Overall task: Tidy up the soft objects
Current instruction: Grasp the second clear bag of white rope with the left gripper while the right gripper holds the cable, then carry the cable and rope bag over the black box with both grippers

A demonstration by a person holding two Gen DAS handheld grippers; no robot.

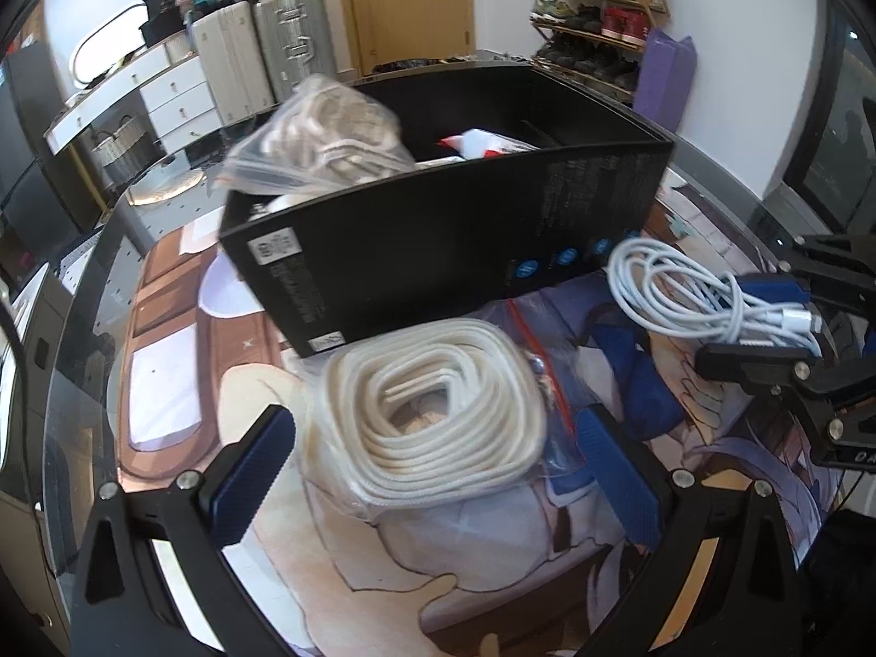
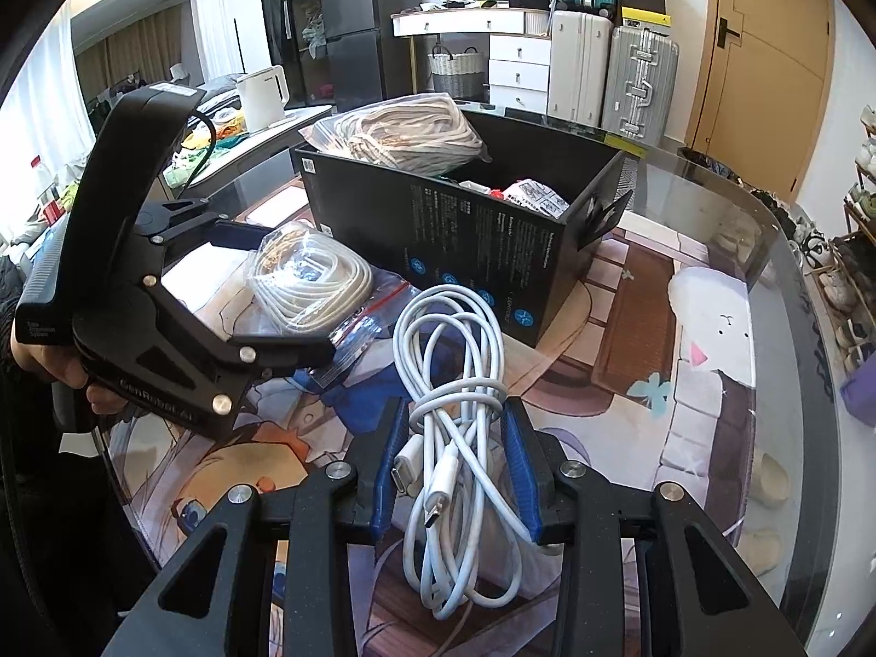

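A coil of white rope in a clear zip bag point(image 1: 438, 410) lies on the printed mat in front of a black box point(image 1: 449, 241). My left gripper point(image 1: 432, 443) is open, its fingers on either side of the bagged rope; it also shows in the right wrist view point(image 2: 274, 295). My right gripper point(image 2: 454, 432) is shut on a bundle of white USB cable point(image 2: 460, 383), which also shows in the left wrist view point(image 1: 706, 295). A second bag of rope point(image 1: 323, 131) rests on the box's left rim point(image 2: 405, 131). Red-and-white packets point(image 2: 525, 191) lie inside the box.
The printed mat point(image 2: 629, 328) covers a round glass table point(image 2: 766, 230). The black box point(image 2: 465, 230) stands mid-table. Beyond are suitcases point(image 2: 613, 65), a white drawer unit point(image 2: 514, 71), a door point(image 2: 766, 55) and a shoe rack point(image 1: 591, 16).
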